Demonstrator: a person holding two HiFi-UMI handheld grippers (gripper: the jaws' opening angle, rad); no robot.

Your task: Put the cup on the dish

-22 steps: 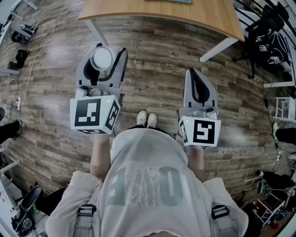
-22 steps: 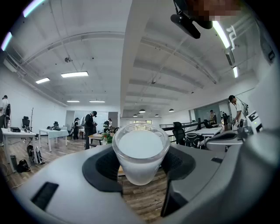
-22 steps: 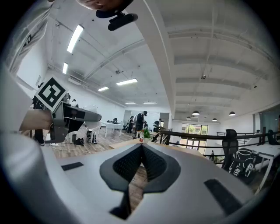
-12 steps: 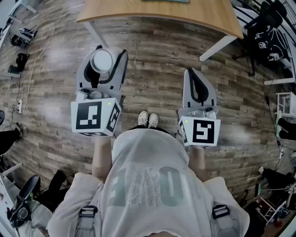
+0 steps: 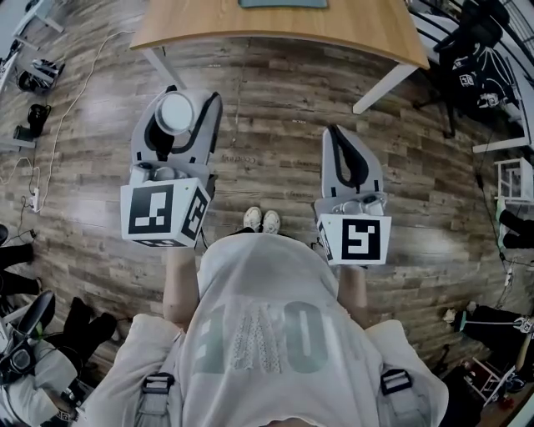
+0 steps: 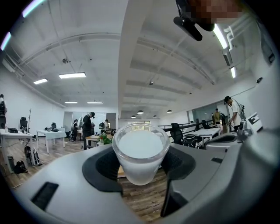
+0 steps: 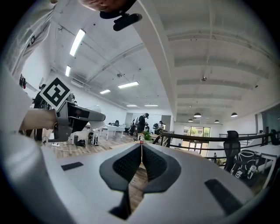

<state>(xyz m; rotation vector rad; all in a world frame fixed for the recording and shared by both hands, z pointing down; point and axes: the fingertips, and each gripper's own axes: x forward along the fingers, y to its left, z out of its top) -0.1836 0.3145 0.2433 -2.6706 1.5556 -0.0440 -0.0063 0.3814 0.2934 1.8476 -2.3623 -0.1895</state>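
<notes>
Cup (image 6: 141, 154) sits in the left gripper (image 5: 193, 93): frosted white, rim up, pinched between the two dark pads, one against each side of its wall. Jaws stand wide, spread to the cup's full width. In the head view the cup shows as a white disc near the jaw tips, above the wood-plank floor (image 5: 275, 117) and short of the table (image 5: 275, 23). Off to the left of that gripper a thin cable (image 5: 71, 87) trails over the floor, with dark gear at the frame edge, too small to identify. The left marker cube (image 5: 163, 213) sits at the gripper's rear, forearm behind it. A white table leg (image 5: 158, 65) slants down just ahead of the left jaw tip, the closest thing to the cup. The wooden tabletop spans the top of the frame ahead of both grippers; a teal item (image 5: 282, 3) on it is cropped by the frame edge, can't tell what it is. Centre: the person's light shoes (image 5: 261, 220) between the two grippers. Right gripper (image 7: 141, 148): jaws pressed together, pads meeting along a thin seam, nothing between them. It hangs over the floor, well apart from the cup, its marker cube (image 5: 355, 239) behind. A second white table leg (image 5: 382, 85) runs ahead-right of it. Far right: black office chair (image 5: 476, 58) and white shelving at the frame edge.
</notes>
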